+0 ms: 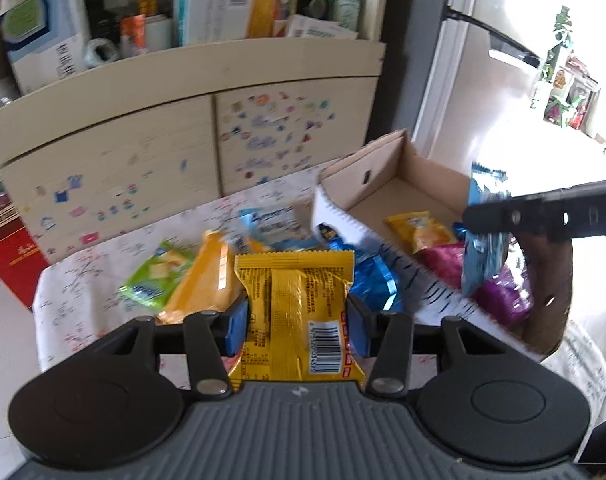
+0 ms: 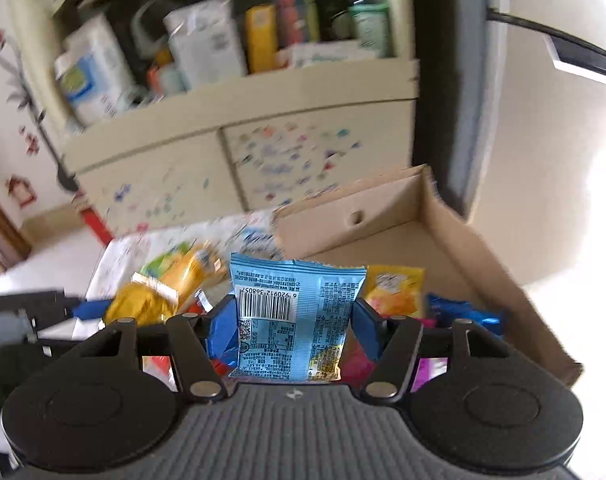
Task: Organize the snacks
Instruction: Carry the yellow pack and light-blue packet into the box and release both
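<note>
**Ana:** On the worktop (image 1: 63,308), which wears a pale patterned cloth, how much of the sorting is finished?

**Ben:** Part of it, by my reading. An open brown cardboard box (image 2: 455,240) stands at the right side of the worktop, and several packets already lie in its near end: a yellow-orange foil packet (image 2: 395,292), a shiny blue wrapper (image 2: 467,314), and pink and purple foil packets (image 1: 503,296).

**Ana:** What is left outside?

**Ben:** A loose heap to the left of the box: a green packet with crackers pictured on it (image 1: 155,276), a long orange pouch (image 1: 211,276), a pale blue-and-white packet (image 1: 271,224) and a crumpled gold foil packet (image 2: 143,304). I count at least four; blur hides any others.

**Ana:** And the two grippers?

**Ben:** Both are loaded. The left gripper (image 1: 297,326) has its jaws clamped on the sides of a yellow foil snack packet with a barcode (image 1: 295,300), held above the heap just left of the box. The right gripper (image 2: 295,328) has its jaws clamped on a light blue snack packet with a barcode (image 2: 295,312), held above the box's near end. Neither packet touches the worktop or the box.

**Ana:** So what remains?

**Ben:** I judge both held packets need setting down in the box, then the heap follows. The far half of the box floor is bare, so room is plentiful.
</note>
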